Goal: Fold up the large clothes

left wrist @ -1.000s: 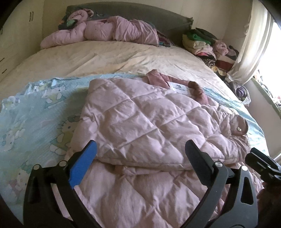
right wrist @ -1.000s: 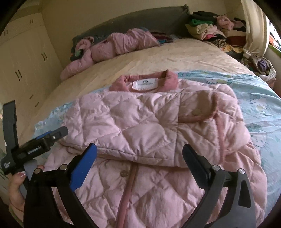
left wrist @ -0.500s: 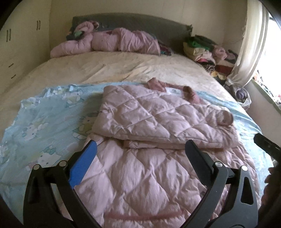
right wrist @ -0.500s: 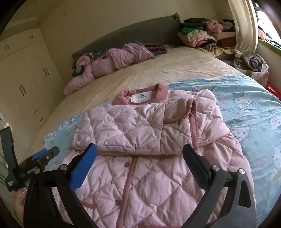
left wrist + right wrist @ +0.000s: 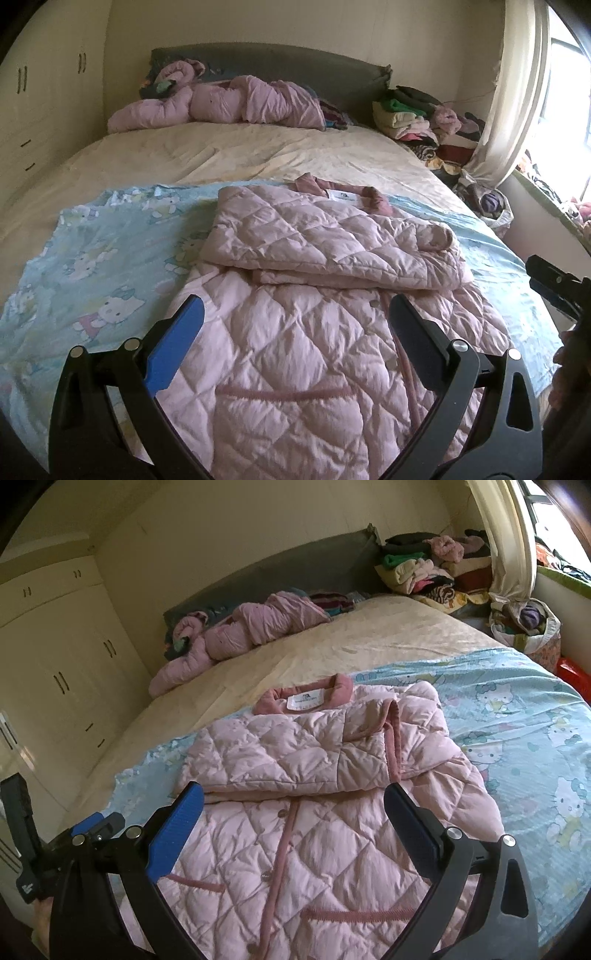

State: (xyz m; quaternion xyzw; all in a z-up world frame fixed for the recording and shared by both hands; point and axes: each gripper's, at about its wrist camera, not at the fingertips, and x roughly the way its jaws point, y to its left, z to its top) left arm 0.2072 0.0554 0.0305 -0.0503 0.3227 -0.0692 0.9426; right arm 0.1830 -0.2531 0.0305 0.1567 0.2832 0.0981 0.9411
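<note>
Left wrist view
Left gripper (image 5: 295, 350): fingers apart, empty, above jacket hem.
Jacket (image 5: 321, 295): pink quilted, on blue sheet (image 5: 110, 258), sleeves folded across chest.
Headboard (image 5: 277, 66): beyond jacket.

Right wrist view
Right gripper (image 5: 293, 830): fingers apart, empty.
Wardrobe (image 5: 62, 672): left of jacket (image 5: 314, 812).

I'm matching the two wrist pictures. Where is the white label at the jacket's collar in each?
Left wrist: the white label sits above centre, slightly right.
Right wrist: the label sits at centre, above the folded sleeves.
Shared landmark: the crumpled pink coat by the headboard.
</note>
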